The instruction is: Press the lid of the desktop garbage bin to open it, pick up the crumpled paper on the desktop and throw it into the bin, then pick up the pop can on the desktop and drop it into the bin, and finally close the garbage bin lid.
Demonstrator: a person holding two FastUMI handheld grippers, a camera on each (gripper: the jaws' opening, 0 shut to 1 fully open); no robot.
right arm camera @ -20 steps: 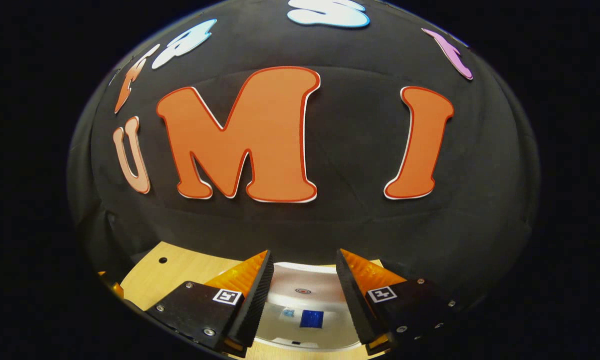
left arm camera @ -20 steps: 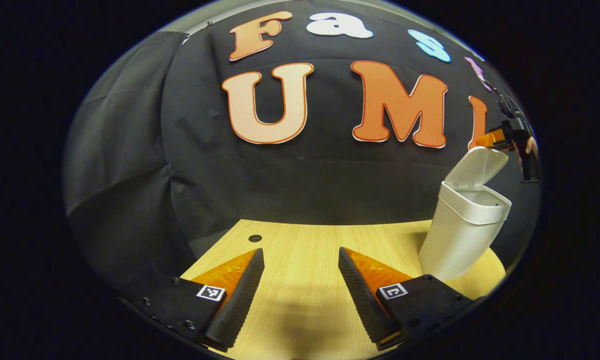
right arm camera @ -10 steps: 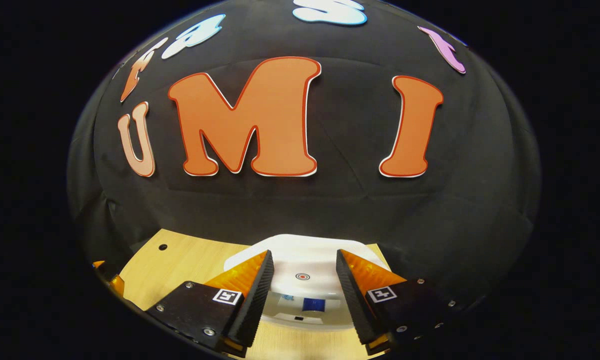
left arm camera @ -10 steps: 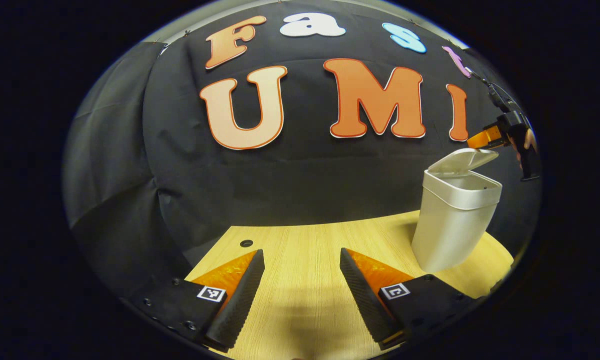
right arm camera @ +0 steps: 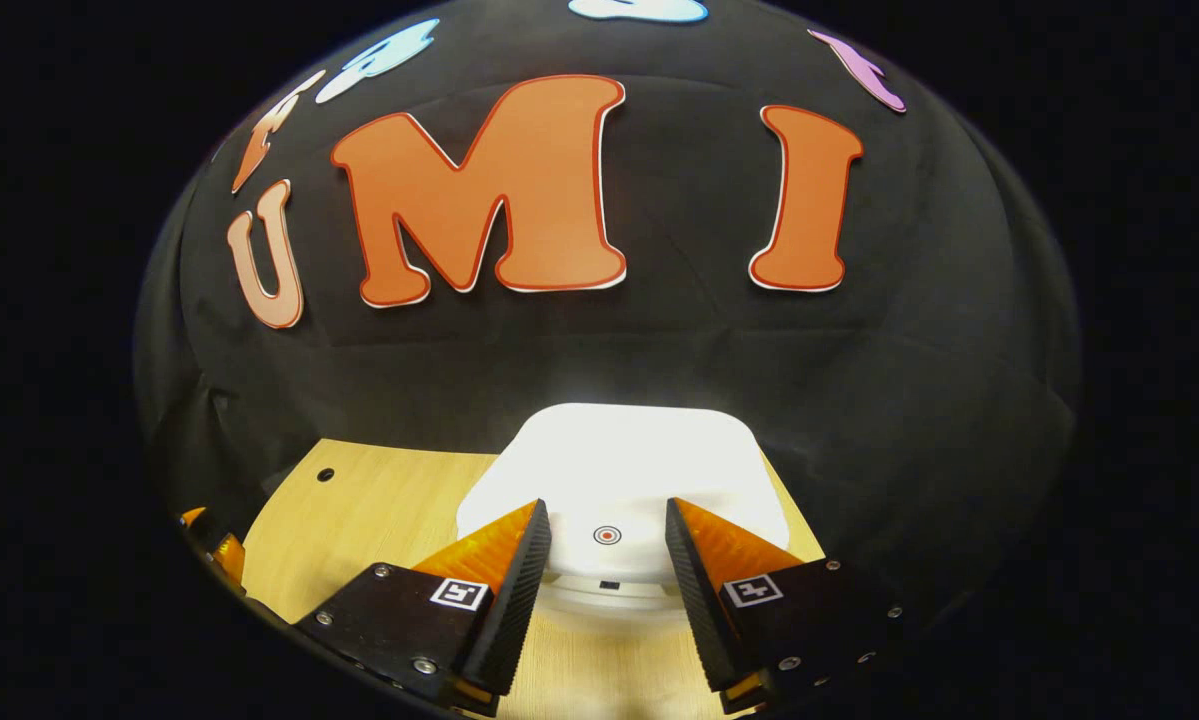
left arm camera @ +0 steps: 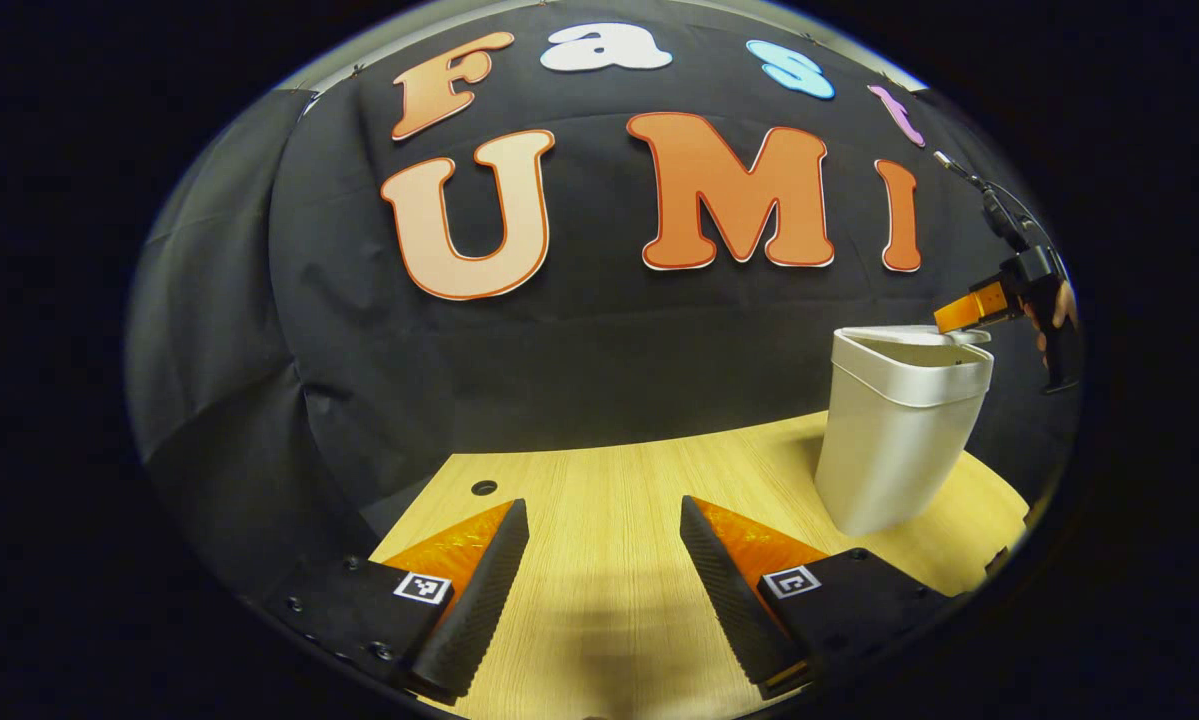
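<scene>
A white garbage bin (left arm camera: 899, 430) stands at the right of the wooden desk (left arm camera: 609, 500), its lid (left arm camera: 909, 336) lying nearly flat on the rim. In the left gripper view, the right gripper (left arm camera: 969, 312), held by a hand, rests its tips on the lid's near edge. In the right gripper view, the lid (right arm camera: 624, 465) spreads just beyond my right gripper (right arm camera: 607, 515), whose open fingers sit either side of a small red ring mark (right arm camera: 607, 536). My left gripper (left arm camera: 604, 510) hovers open over bare desk, well left of the bin.
A small round hole (left arm camera: 484, 488) is in the desk at the back left. The black cloth wall stands close behind the desk. The left gripper's fingertip (right arm camera: 214, 545) peeks in at the lower left of the right gripper view.
The bin lid has swung down from raised to almost flat, with the right gripper following it down. The left gripper has drifted slightly, leaving the bin farther left in its view.
</scene>
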